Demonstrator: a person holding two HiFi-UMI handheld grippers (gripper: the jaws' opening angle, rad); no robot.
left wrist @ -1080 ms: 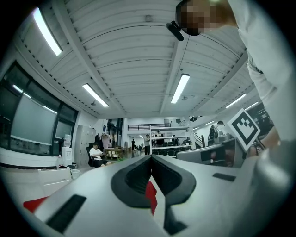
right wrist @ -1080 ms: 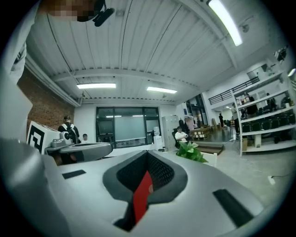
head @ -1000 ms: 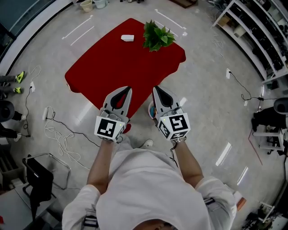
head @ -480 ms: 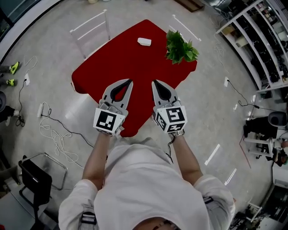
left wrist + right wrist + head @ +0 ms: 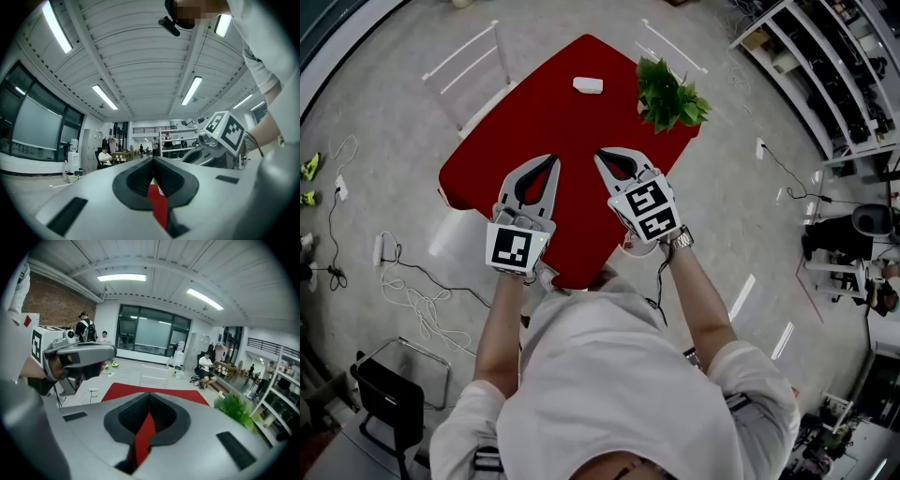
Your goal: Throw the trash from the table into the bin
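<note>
Two hand-held tongs are recorded side by side over the near half of the square red-clothed counter (image 5: 534, 122), each on a bare forearm from a white-sleeved torso.

- The left tongs (image 5: 551, 161) are aimed at the counter's far side. In the left gripper view the jaws are seen pressed together at the tips. Nothing is pinched, and only red cloth shows through the opening behind the tips.
- The right tongs (image 5: 600, 155) are angled inward toward the left pair, with the two sets of tips near each other but apart. In the right gripper view these jaws are likewise closed tip to tip with nothing pinched.
- A pale round object (image 5: 630, 247) is partly seen below the right wrist, beside the counter's near corner. Its nature cannot be told.
- The small white rectangular block (image 5: 588, 85), the only loose item on the cloth, lies flat near the far corner, well apart from both tongs.
- A leafy green potted plant (image 5: 670, 94) stands just right of the block at the counter's right corner, not touching it.
- A white frame chair (image 5: 473, 67) stands on the floor beyond the counter's left edge.
- Storage shelving (image 5: 825, 70) is noted at the far right.
</note>
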